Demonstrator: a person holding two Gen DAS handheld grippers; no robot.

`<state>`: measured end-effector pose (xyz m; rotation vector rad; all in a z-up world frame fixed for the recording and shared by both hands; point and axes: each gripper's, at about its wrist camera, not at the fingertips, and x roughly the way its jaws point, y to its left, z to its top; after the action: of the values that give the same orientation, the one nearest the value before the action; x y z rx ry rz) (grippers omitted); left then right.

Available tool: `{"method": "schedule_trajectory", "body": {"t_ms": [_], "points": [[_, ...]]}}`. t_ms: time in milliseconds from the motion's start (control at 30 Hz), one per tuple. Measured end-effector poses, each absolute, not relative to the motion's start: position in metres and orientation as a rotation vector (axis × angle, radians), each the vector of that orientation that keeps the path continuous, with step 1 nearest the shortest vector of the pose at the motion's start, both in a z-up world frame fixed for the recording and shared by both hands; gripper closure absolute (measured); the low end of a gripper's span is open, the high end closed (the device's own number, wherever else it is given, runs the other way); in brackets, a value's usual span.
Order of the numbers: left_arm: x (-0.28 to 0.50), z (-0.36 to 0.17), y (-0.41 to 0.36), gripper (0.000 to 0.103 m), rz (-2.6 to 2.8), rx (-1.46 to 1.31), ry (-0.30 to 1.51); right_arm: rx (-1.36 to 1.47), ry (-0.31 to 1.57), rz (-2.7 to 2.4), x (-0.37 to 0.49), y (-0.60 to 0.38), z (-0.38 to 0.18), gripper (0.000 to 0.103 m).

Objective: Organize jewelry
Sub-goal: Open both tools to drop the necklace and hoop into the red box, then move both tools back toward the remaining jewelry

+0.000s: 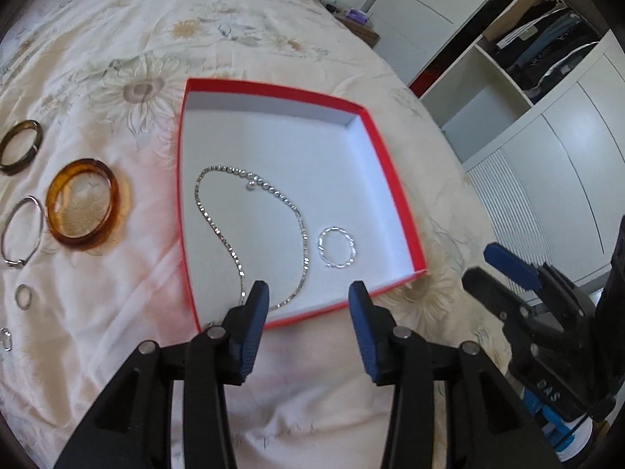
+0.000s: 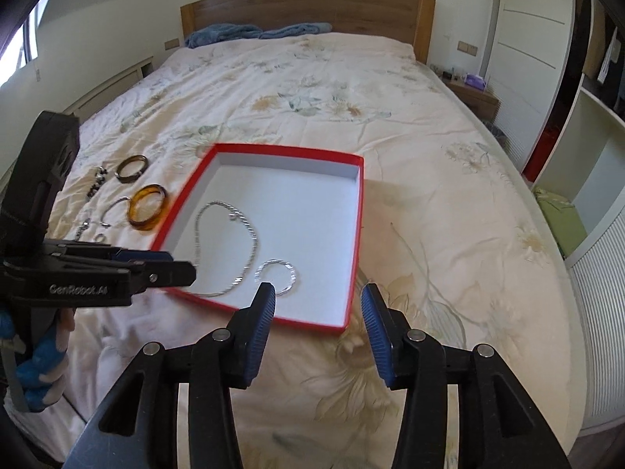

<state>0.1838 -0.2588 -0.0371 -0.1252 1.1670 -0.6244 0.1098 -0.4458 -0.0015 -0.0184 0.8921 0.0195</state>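
Inside red box [image 1: 394, 179], silver necklace [image 1: 250, 230]

Bright daylight, perhaps from the left; slight blur, fisheye-bent edges.

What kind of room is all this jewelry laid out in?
A bedroom, most likely. The red box and bangles sit on a bed with a floral quilt, backed by a wooden headboard, with a white wardrobe holding folded clothes alongside.
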Motion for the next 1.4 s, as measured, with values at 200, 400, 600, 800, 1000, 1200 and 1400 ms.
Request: {"method": "schedule_trajectory", "body": {"t_ms": [200, 400, 600, 800, 1000, 1200, 1400], "points": [[0.17, 0.003, -0.251, 0.062, -0.629, -0.081, 1.084, -0.023, 0.86, 0.02, 0.079, -0.424, 0.027, 0.055], [0.142, 0.065, -0.208, 0.062, -0.624, -0.042, 0.927, -0.028, 0.789, 0.049, 0.047, -0.39, 0.068, 0.055], [0.109, 0.121, -0.11, 0.062, -0.481, 0.025, 0.796, -0.024, 0.706, 0.141, 0.024, -0.34, 0.105, 0.055], [0.085, 0.136, -0.005, 0.063, -0.298, 0.038, 0.746, 0.014, 0.661, 0.244, 0.015, -0.291, 0.121, 0.055], [0.077, 0.097, 0.064, 0.063, -0.21, -0.027, 0.782, 0.03, 0.695, 0.308, 0.022, -0.249, 0.104, 0.056], [0.088, 0.025, 0.07, 0.068, -0.203, -0.068, 0.888, 0.018, 0.77, 0.356, 0.043, -0.213, 0.069, 0.068], [0.116, -0.032, 0.065, 0.072, -0.214, -0.101, 0.968, 0.008, 0.859, 0.407, 0.08, -0.188, 0.025, 0.071]]}}
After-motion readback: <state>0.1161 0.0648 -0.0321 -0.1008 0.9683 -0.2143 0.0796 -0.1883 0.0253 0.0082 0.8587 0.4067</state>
